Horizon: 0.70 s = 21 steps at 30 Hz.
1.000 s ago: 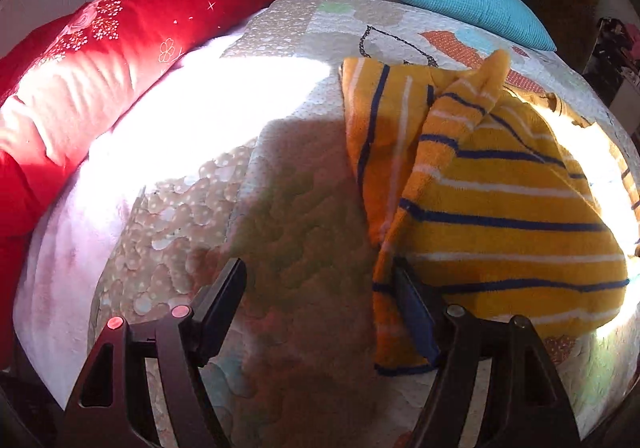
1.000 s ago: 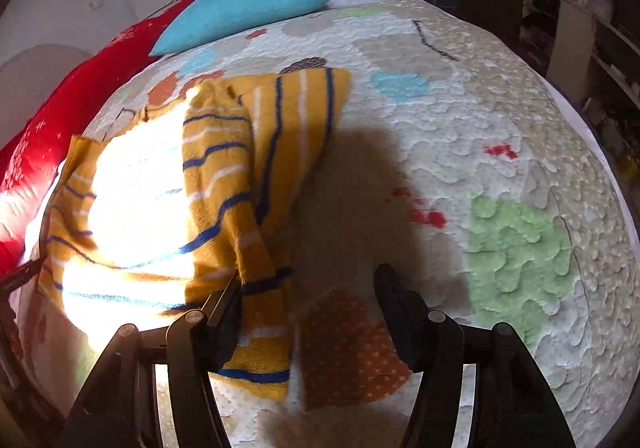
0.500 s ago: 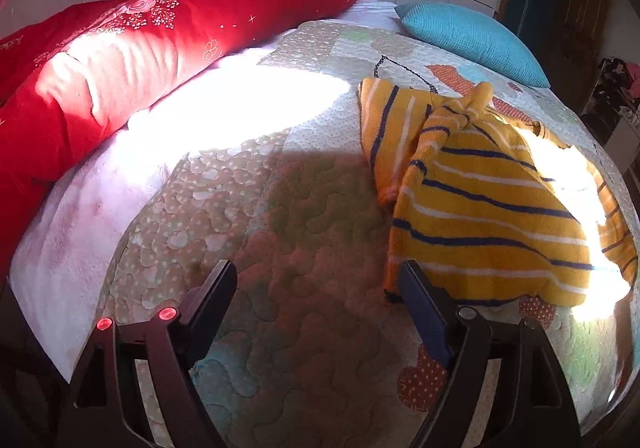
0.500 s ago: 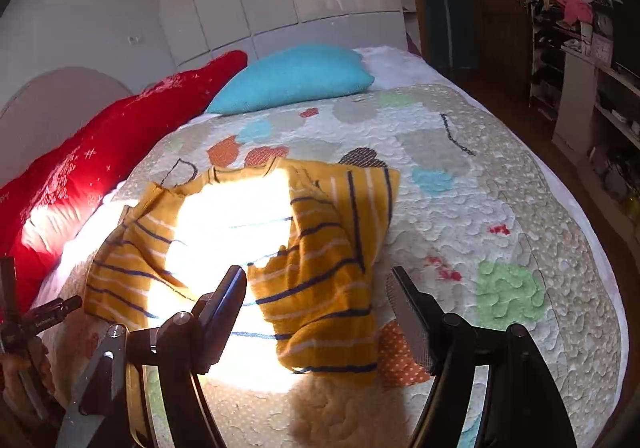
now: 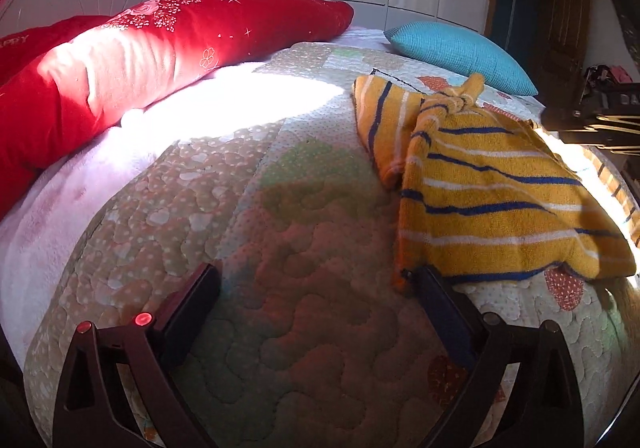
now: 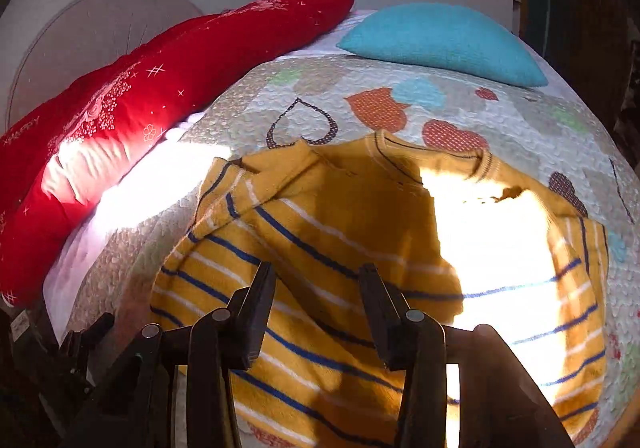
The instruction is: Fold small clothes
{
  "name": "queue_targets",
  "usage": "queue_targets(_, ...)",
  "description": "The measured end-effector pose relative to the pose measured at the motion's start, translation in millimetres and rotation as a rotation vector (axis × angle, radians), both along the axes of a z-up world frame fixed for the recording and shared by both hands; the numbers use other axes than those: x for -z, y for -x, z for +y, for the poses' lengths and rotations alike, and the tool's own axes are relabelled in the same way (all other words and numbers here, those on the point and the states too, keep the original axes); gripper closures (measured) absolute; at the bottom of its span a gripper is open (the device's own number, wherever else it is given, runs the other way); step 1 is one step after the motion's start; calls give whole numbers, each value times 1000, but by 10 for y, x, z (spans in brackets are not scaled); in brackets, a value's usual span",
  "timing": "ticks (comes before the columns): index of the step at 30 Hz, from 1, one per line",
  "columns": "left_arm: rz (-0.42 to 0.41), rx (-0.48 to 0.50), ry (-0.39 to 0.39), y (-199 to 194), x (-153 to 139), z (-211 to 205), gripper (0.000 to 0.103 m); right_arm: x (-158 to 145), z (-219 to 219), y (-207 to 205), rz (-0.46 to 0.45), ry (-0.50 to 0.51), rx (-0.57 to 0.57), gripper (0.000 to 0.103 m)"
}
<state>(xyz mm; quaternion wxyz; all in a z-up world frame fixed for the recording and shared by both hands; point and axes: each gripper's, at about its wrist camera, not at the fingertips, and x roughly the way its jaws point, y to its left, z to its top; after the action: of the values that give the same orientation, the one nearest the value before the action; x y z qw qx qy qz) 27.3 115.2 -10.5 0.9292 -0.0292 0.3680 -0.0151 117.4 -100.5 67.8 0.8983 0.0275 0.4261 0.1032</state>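
A small yellow shirt with blue and white stripes (image 5: 492, 184) lies on the quilted bed, both sleeves folded in over the body. My left gripper (image 5: 316, 288) is open and empty, above the quilt just left of the shirt's near hem. My right gripper (image 6: 316, 288) is open and empty, hovering over the middle of the shirt (image 6: 320, 216). Its collar (image 6: 432, 156) points away toward the pillows. Bright sunlight washes out the shirt's right half in the right wrist view.
A long red bolster (image 5: 132, 60) lies along the left side of the bed. A teal pillow (image 5: 456, 48) sits at the head. The patchwork quilt (image 5: 280, 208) covers the bed. A dark doorway and shelves are to the right.
Both grippers have let go of the sleeves and pulled back. The right gripper swung round over the middle of the shirt. The left gripper moved left, off the shirt's edge.
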Motion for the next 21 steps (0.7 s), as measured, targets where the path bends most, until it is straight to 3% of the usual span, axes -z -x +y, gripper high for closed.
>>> queue_targets(7, -28, 6, 21, 41, 14, 17, 5, 362, 860, -1028, 76, 178, -59, 54)
queue_targets(9, -31, 7, 34, 49, 18, 33, 5, 455, 1023, -1231, 109, 180, -68, 45)
queue_targets(11, -32, 7, 36, 58, 21, 36, 5, 532, 1167, -1355, 133, 205, -73, 28)
queue_targets(14, -33, 8, 37, 64, 22, 34, 5, 510, 1251, -1367, 132, 247, -80, 28)
queue_targets(18, -33, 7, 37, 65, 22, 36, 5, 103, 1045, -1106, 74, 119, -57, 28)
queue_targets(21, -27, 3, 38, 70, 6, 40, 5, -69, 982, -842, 81, 108, -79, 28)
